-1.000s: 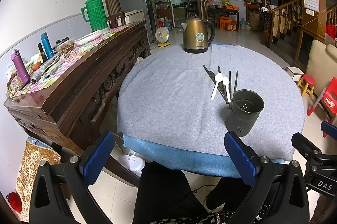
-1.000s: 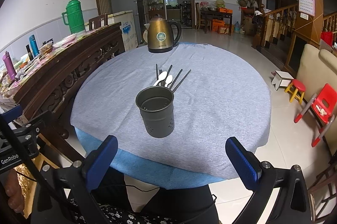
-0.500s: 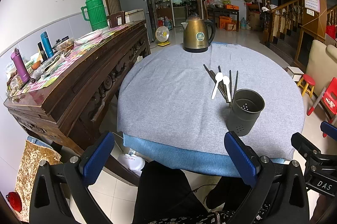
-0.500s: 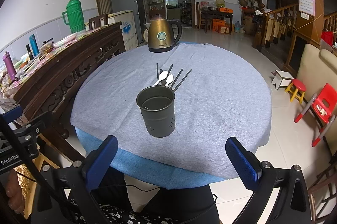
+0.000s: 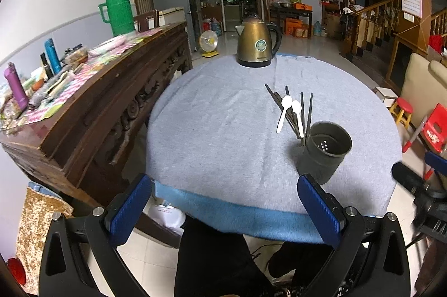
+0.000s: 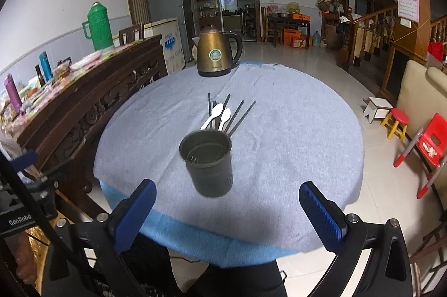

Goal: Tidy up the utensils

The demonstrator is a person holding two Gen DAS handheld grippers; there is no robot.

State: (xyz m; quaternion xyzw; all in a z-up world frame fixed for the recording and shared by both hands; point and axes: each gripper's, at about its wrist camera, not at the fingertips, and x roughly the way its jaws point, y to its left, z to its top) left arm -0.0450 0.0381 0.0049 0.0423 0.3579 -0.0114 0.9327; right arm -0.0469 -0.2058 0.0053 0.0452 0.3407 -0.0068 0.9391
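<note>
A round table covered with a grey cloth stands in a large tiled room, beside a carved wooden sideboard. Near the front middle of the table stands a dark grey holder, upright and empty, with small holes in its bottom and lower wall. Just behind it lie the utensils: several dark chopsticks fanned out on the cloth and two white spoons resting across them, bowls pointing away from the holder. Farther back, at the far edge of the table, sits a bronze kettle. The left gripper hangs before the near edge of the table, its blue-padded fingers wide apart and holding nothing. The right gripper is likewise spread wide and empty, with the holder just ahead between its fingers.
</note>
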